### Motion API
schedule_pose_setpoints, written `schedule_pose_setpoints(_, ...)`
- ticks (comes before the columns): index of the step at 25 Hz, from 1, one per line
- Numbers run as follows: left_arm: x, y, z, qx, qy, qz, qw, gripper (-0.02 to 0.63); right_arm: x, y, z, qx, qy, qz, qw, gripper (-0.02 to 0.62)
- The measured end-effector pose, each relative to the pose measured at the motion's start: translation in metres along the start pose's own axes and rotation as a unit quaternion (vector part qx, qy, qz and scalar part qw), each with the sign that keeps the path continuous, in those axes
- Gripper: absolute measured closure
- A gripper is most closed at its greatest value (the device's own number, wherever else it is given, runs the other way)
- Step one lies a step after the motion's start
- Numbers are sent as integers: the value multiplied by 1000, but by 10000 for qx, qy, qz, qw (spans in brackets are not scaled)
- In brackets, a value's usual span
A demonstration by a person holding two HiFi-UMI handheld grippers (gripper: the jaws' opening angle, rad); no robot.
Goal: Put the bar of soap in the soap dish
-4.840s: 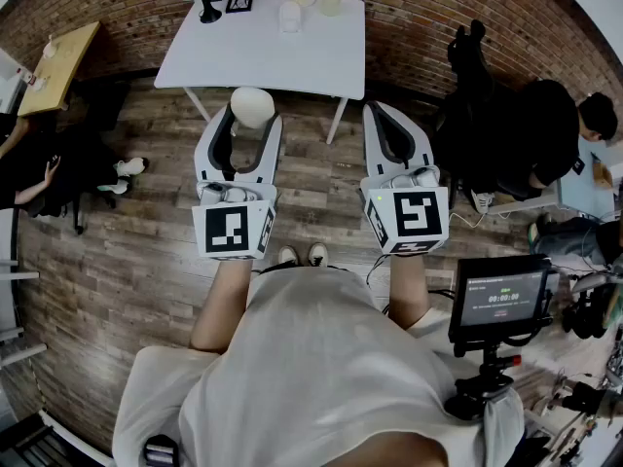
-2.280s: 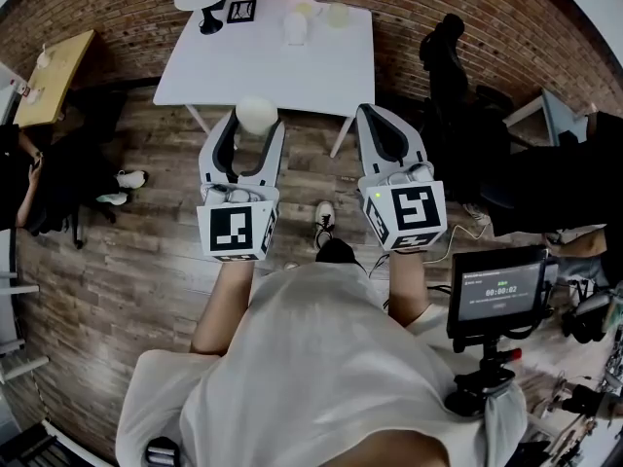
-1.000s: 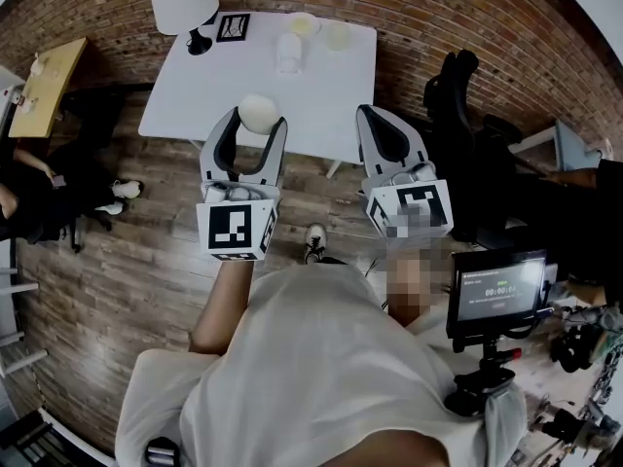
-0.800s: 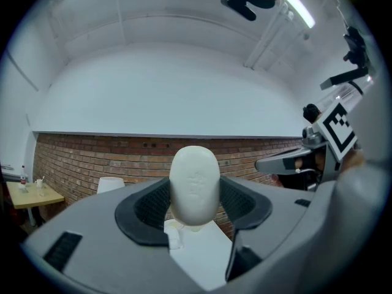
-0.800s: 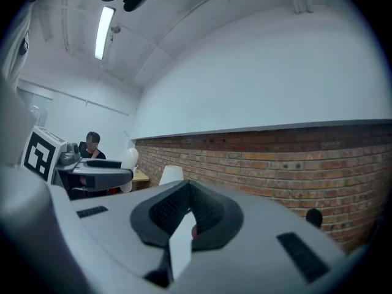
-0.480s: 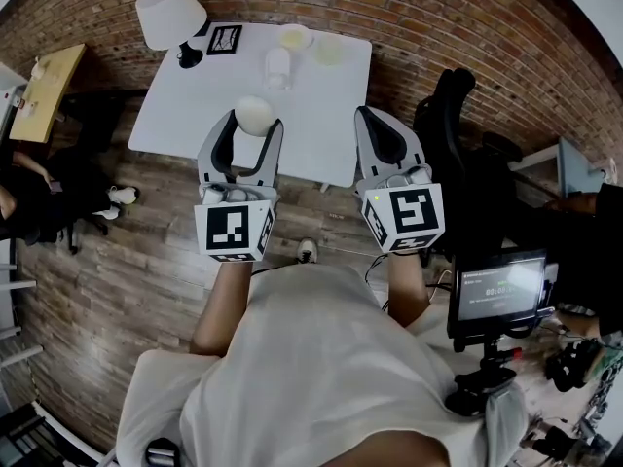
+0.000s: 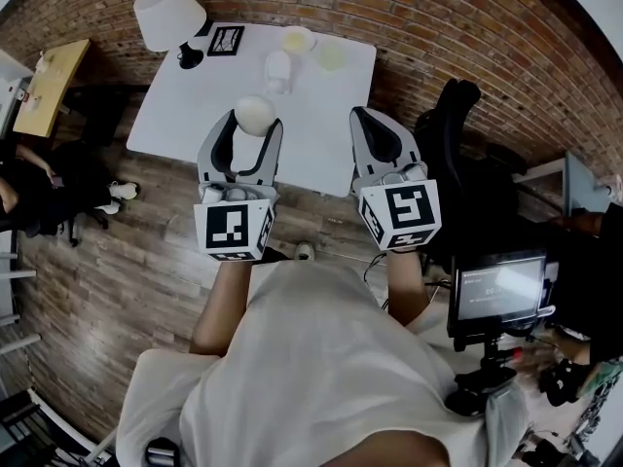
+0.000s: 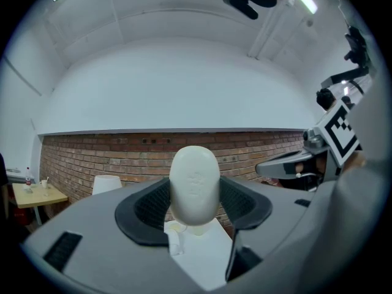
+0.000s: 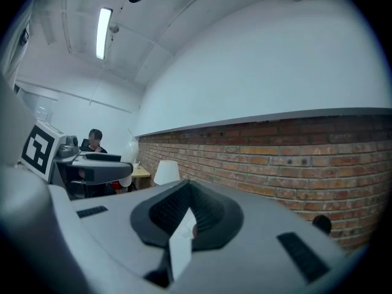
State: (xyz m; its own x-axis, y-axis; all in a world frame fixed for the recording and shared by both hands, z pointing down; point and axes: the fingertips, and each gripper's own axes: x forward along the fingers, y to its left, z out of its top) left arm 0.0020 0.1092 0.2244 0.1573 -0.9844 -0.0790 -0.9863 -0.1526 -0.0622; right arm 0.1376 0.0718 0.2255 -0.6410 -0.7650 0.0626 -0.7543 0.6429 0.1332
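Observation:
A cream oval bar of soap (image 7: 255, 115) sits upright between the jaws of my left gripper (image 7: 251, 123), which is shut on it. In the left gripper view the soap (image 8: 195, 185) fills the middle, held by its sides. My right gripper (image 7: 375, 136) hangs beside it with its jaws together and nothing in them; it appears as dark pads (image 9: 184, 216) in the right gripper view. Both grippers hover over the near part of a white table (image 7: 185, 105). At the table's far edge stand a pale soap dish (image 7: 297, 39) and a second pale round dish (image 7: 331, 54).
On the table's far side are a white lamp (image 7: 167, 13), a small framed picture (image 7: 226, 40) and a white bottle-like object (image 7: 277, 68). A brick wall (image 7: 438, 27) runs behind. A dark chair (image 7: 467, 154) stands right of the table. A monitor on a stand (image 7: 498, 290) is at my right.
The white table has come nearer and now lies under both grippers, as the person has stepped toward it. The left gripper still holds the soap; the right stays shut.

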Motion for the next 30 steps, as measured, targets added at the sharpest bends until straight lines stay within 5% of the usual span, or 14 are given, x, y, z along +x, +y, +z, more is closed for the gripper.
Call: schedule_pose_setpoints(30, 77, 29, -26, -172, 172, -218, 9995, 348, 69, -33, -22, 271, 327, -202, 9989, 592)
